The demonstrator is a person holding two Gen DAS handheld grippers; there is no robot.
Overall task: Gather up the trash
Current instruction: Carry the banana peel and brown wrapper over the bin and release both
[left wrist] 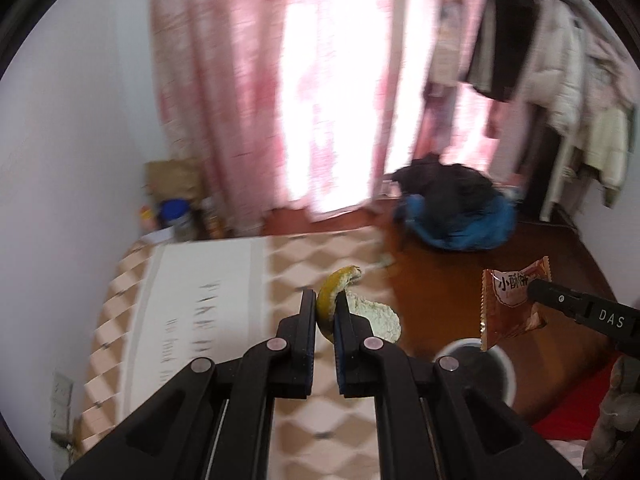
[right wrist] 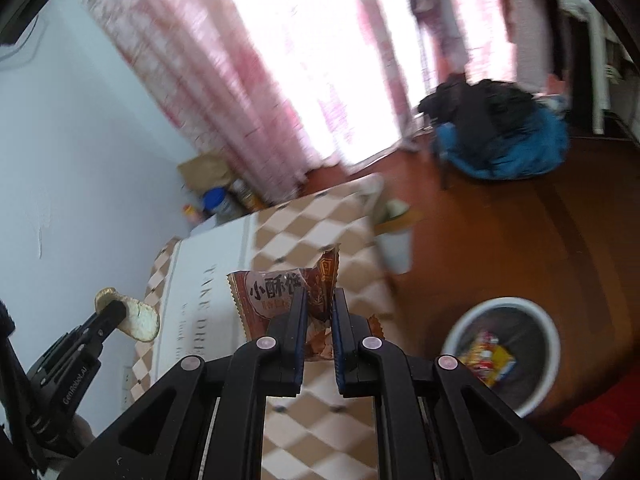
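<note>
Left wrist view: looking down along the left gripper (left wrist: 325, 307), pinching a curl of citrus peel (left wrist: 352, 308) tight between its tips, yellow-green rind one side, pale pith the other. Hanging over the right edge of the checkered table (left wrist: 320, 408), with a white printed mat (left wrist: 200, 312) lying toward its left side. Spotting the right gripper (left wrist: 538, 290) coming in from the right, clamping a red-brown snack wrapper (left wrist: 508, 312) above the white-rimmed trash bin (left wrist: 496, 364) on the brown floor (left wrist: 440, 280). Catching pink curtains (left wrist: 280, 80) and a blue chair piled with dark clothes (left wrist: 460, 216) beyond, all blurred. Right wrist view: staring along the right gripper (right wrist: 319, 306), pressing together on the snack wrapper (right wrist: 280, 300), crumpled and upright over the table's right edge. Seeing the trash bin (right wrist: 448, 344) lower right, holding bright yellow and red packets (right wrist: 488, 356). Noticing the left gripper (right wrist: 114, 308) at the left, gripping the peel (right wrist: 140, 320) above the table's left edge.
</note>
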